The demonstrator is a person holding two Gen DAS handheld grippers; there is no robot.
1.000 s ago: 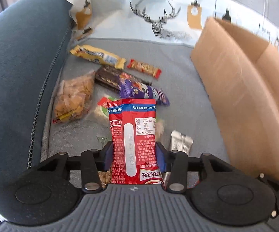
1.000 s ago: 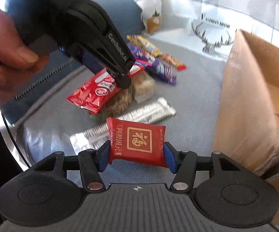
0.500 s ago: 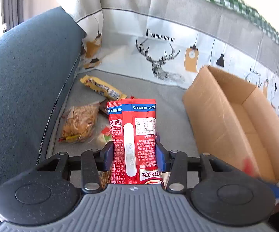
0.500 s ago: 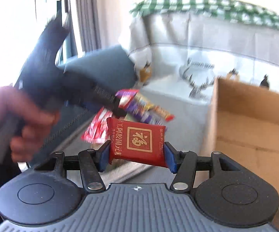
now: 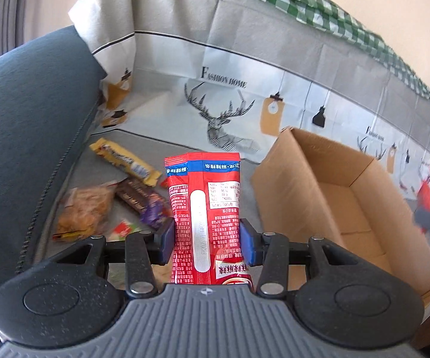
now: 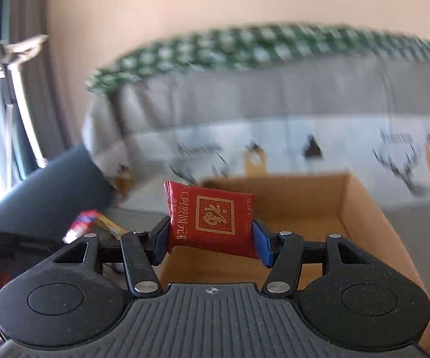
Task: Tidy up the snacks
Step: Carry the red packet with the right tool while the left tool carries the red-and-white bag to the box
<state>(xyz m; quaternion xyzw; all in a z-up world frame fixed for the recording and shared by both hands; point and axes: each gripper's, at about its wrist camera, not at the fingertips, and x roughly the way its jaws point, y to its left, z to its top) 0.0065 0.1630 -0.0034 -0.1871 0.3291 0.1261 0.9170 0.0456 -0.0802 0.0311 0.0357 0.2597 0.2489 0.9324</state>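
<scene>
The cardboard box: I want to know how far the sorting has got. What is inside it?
The cardboard box shows only a bare brown floor and walls in both views. Its near corner is hidden behind the right tool and the red packet it grips.

Both wrist cams looked forward, tilted down over the sofa; shared view: cardboard box (image 5: 334,197) (image 6: 361,208), deer-print cover (image 5: 221,113) (image 6: 319,137).

"fashion home" stands printed above the deer on the sofa cover (image 5: 224,81); a gold "福" marks the small red packet (image 6: 212,219).
</scene>
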